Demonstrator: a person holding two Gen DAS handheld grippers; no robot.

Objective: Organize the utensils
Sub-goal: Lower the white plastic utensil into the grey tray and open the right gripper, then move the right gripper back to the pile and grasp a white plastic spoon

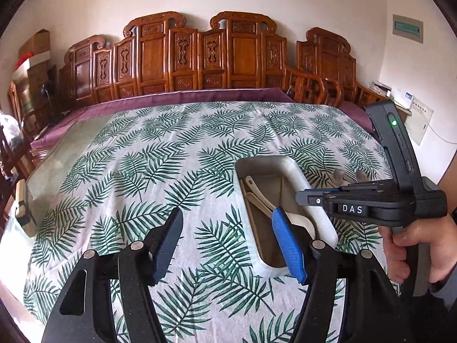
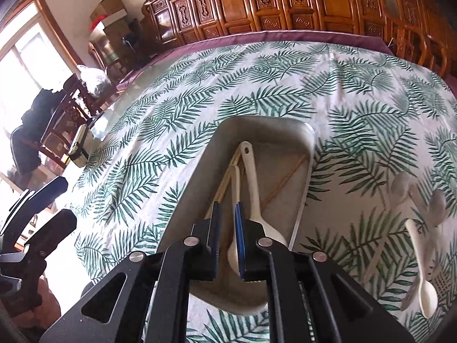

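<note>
White plastic spoon [image 2: 235,217] lying in the pale rectangular tray [image 2: 310,143], caught between the right gripper's [image 2: 227,214] barely parted jaws, liable to snag and lift on withdrawal; left gripper [image 1: 228,245] wide open, empty, beside the tray.

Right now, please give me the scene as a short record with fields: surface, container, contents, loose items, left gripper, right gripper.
surface: leaf-print tablecloth
container: white tray
contents: two white spoons, chopsticks
loose items: pale spoons on the cloth, right of the tray
left gripper: open, empty, at the tray's left edge
right gripper: barely parted, over the tray, a spoon in the gap
</note>
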